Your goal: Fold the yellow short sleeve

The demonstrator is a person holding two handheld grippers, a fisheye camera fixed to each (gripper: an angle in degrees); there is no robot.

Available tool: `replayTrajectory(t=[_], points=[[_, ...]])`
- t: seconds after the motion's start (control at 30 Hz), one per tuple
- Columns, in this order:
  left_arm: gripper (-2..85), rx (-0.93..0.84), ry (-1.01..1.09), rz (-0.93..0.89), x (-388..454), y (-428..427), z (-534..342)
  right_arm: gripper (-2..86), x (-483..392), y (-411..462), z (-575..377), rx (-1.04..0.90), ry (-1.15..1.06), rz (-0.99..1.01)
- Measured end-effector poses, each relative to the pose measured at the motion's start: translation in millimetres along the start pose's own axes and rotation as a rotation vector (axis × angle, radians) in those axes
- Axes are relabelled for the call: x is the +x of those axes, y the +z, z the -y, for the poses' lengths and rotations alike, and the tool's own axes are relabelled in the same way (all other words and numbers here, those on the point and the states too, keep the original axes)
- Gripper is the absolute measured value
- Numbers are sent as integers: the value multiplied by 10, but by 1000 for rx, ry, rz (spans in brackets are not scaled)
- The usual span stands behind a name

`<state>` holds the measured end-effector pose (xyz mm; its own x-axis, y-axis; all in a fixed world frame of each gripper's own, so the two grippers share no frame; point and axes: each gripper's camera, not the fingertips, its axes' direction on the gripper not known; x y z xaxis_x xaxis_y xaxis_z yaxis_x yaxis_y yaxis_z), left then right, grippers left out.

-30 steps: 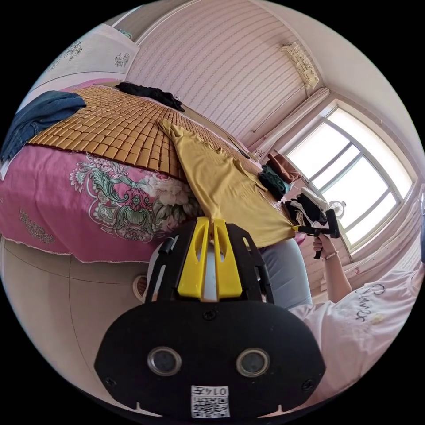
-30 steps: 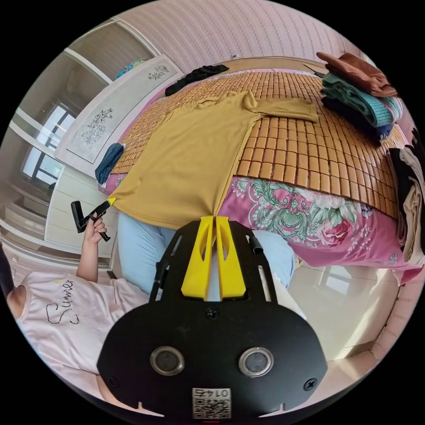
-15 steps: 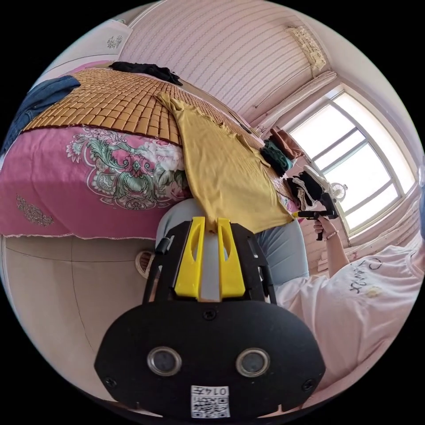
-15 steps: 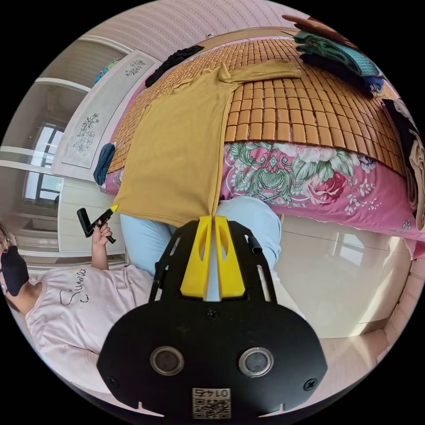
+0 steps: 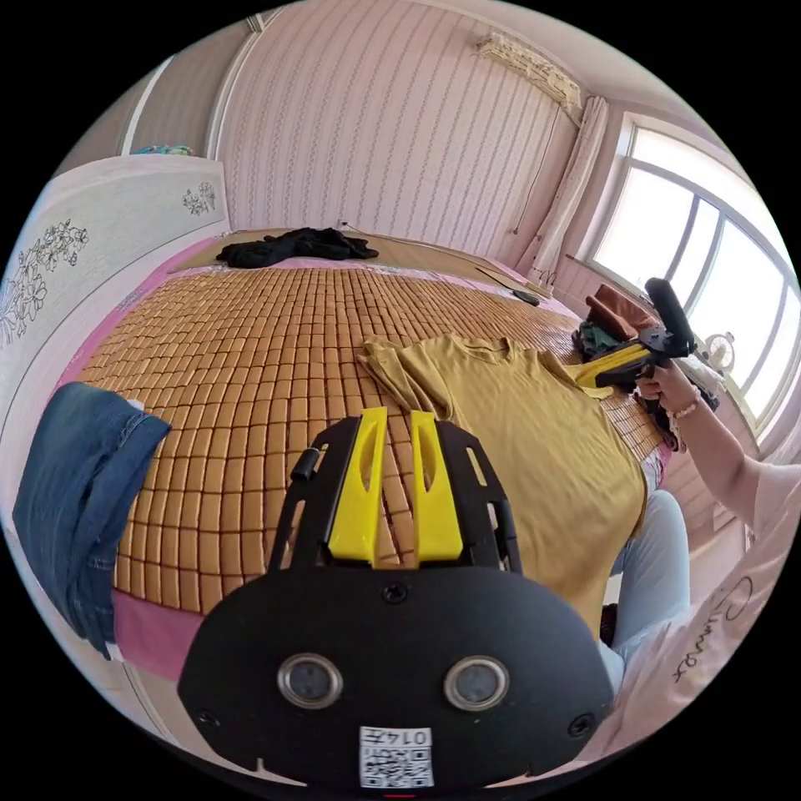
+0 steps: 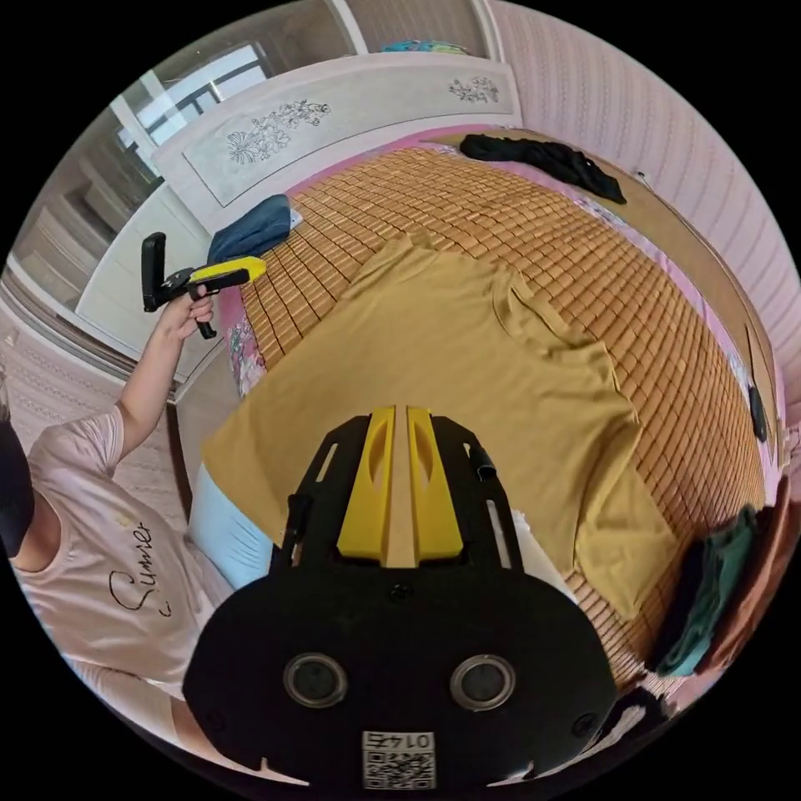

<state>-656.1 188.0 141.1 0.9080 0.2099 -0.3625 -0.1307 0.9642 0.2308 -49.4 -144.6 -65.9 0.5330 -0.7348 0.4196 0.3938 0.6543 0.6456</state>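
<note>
The yellow short-sleeve shirt lies spread flat, front up, on the bamboo mat, its hem hanging over the bed's edge onto the person's legs. My left gripper hovers over the mat beside the shirt's left sleeve, jaws slightly apart and holding nothing. My right gripper is raised above the shirt's body with its jaws together and no cloth in them. In the left gripper view the right gripper is above the other sleeve. The left gripper also appears in the right gripper view.
Folded jeans rest at the mat's corner and a black garment lies at the far side. A stack of folded clothes sits beyond the shirt's sleeve. The person stands against the bed's edge.
Both grippers have let go of the shirt's hem corners and risen above the bed. The hem, held taut below the edge before, now drapes loose over it.
</note>
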Motion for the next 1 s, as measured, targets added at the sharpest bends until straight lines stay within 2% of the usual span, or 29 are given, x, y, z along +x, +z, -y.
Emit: replayTrajectory(t=[0.13, 0.33, 0.47, 0.63, 0.9, 1.0], points=[[89, -108, -1, 26, -77, 917, 650, 27, 106, 489, 1336, 55, -57, -83], [60, -248, 61, 62, -164, 1623, 936, 72, 254, 1172, 2417, 45, -39, -73], [0, -216, 31, -18, -307, 1672, 964, 53, 322, 1492, 2694, -26, -14, -34], [-9, -157, 17, -56, -434, 1594, 967, 0, 321, 1281, 2812, 35, -55, -2], [-10, -143, -42, -42, -600, 1370, 764, -6, -71, 1256, 3200, 59, -187, -29], [-10, -135, -134, -95, -768, 1352, 703, -6, -307, 1385, 3379, 44, -244, -60]])
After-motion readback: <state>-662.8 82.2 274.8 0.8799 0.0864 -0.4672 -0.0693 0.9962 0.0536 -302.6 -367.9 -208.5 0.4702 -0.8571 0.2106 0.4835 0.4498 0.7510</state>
